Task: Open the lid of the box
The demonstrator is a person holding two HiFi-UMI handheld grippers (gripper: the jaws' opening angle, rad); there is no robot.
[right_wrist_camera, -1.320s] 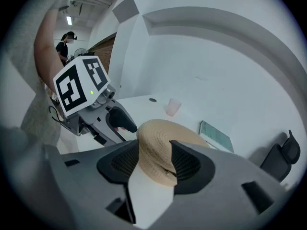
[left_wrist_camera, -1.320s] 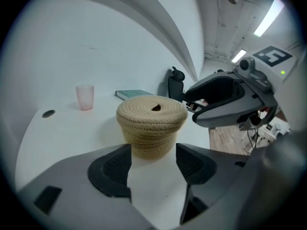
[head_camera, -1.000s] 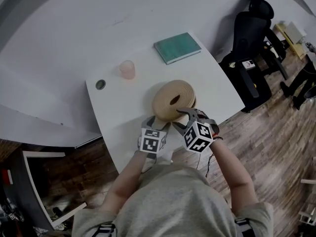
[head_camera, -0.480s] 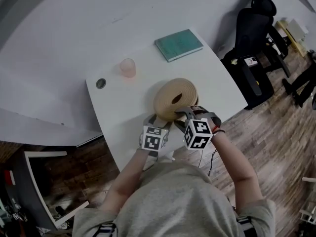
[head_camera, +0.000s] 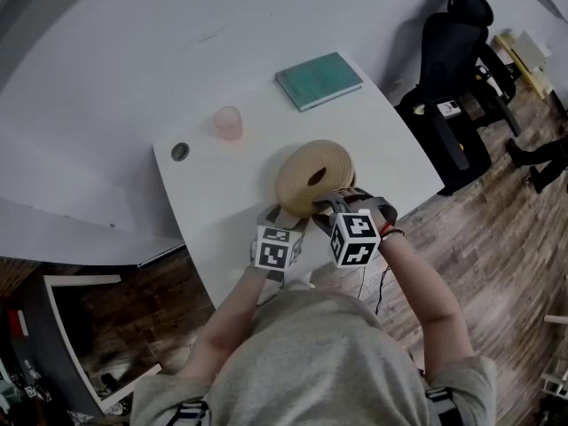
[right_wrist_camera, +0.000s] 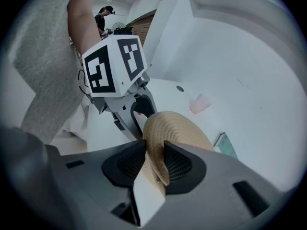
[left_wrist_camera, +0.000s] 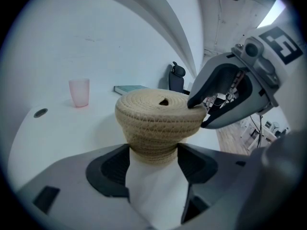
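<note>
Box, round and woven, sits on the tabletop by its front edge, lid still on; left tool clenched on the Box's narrower lower body, in the same spot as a second ago; right tool at the Box's right side, jaws have just been closing and now pinch the lid's rim between the pads; they stood wider a second ago, and the tool has rolled since, its marker cube turned; pink cup behind-left of the Box and green book behind it, both unchanged.
</note>
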